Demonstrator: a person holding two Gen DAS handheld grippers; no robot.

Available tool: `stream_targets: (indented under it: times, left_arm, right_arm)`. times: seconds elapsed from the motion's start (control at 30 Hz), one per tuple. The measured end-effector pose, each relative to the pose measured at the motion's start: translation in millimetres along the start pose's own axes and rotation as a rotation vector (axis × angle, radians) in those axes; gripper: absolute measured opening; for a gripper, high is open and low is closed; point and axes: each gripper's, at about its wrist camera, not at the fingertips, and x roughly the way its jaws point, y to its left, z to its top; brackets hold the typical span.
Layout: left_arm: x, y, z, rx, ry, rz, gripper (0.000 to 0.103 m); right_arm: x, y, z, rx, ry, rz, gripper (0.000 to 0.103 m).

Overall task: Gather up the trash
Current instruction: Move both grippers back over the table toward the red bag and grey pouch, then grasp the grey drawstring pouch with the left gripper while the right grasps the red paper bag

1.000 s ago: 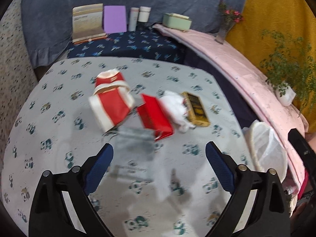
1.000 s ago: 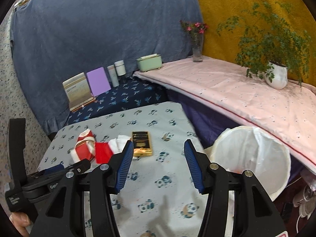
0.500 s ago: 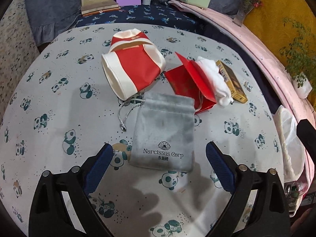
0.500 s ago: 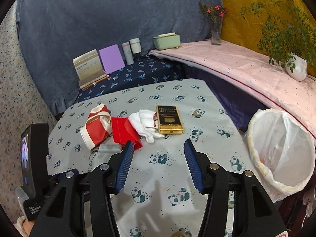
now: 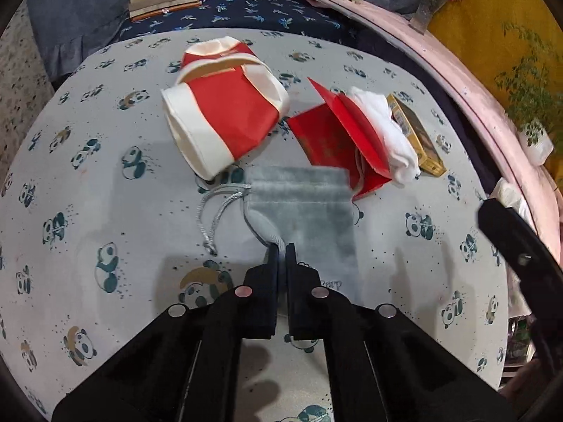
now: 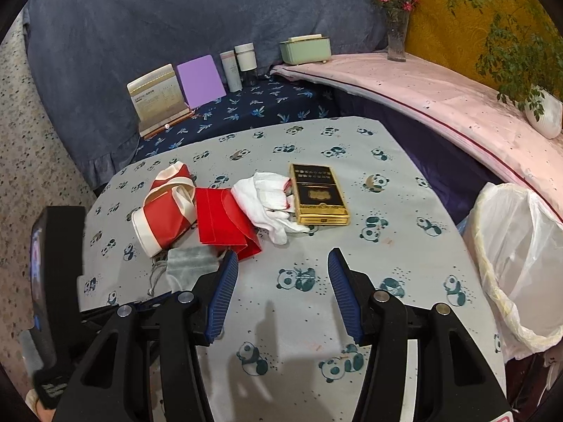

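Panda-print cloth covers the table (image 5: 88,190), and on it I have a loose cluster of trash to clear. Nearest my left gripper (image 5: 280,248) lies the grey velvet drawstring pouch (image 5: 309,207); the jaws have just been closing and now stand pinched together on a raised fold of the pouch's near end, so I judge the grab made, though the pouch is not yet lifted off the cloth. Its silver cord (image 5: 214,211) trails off to the left. Just beyond the pouch sit the red and cream paper bag (image 5: 225,119) on its side and the red envelope (image 5: 334,140), whose lower corner touches the pouch's far edge; behind the envelope are a crumpled white cloth (image 5: 387,137) and a gold and black box (image 5: 418,140). My right gripper (image 6: 279,281) hovers above bare cloth near the table's front, jaws about half open with nothing between them. To the right of the table, below its edge, stands the bin with its white liner (image 6: 520,246). I am at the pick-up step for the first item. Next I would raise the pouch clear without dragging the envelope along, watch the dangling cord, and carry it across to the bin, while the right side can line up on the box or the cloth.
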Motion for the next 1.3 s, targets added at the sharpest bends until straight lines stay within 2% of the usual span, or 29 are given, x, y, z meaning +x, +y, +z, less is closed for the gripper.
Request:
stream_targets:
  times: [0.3, 0.5, 0.77, 0.83, 0.9, 1.1, 1.3]
  left_arm:
    - [-39.3, 28.1, 11.6, -0.046, -0.075, -0.025, 0.003]
    - [-47.4, 44.4, 21.1, -0.078, -0.09, -0.041, 0.003]
    - [-44.6, 56.7, 23.0, -0.108, -0.082, -0.052, 0.003]
    - [-44.8, 56.4, 23.1, -0.107, -0.084, -0.053, 0.003]
    - [-45.3, 55.2, 23.5, -0.103, -0.088, -0.056, 0.003]
    - [-53.3, 44.5, 23.1, -0.089, -0.102, -0.064, 0.003]
    - [-71.8, 31.3, 20.2, -0.067, -0.132, -0.071, 0.003]
  right_arm:
    - [36.0, 35.1, 6.2, -0.058, 0.042, 0.042, 0.052]
    - [63.2, 52.8, 5.8, -0.11, 0.069, 0.035, 0.052]
    - [91.4, 52.1, 4.7, -0.123, 0.109, 0.006, 0.051]
    - [92.6, 52.5, 6.2, -0.126, 0.105, 0.003, 0.04]
    - [92.9, 50.8, 7.7, -0.121, 0.112, 0.007, 0.013]
    - [72.2, 47.6, 14.5, -0.103, 0.071, 0.04, 0.003]
    - [34.2, 45.3, 22.2, -0.106, 0.002, 0.065, 0.001]
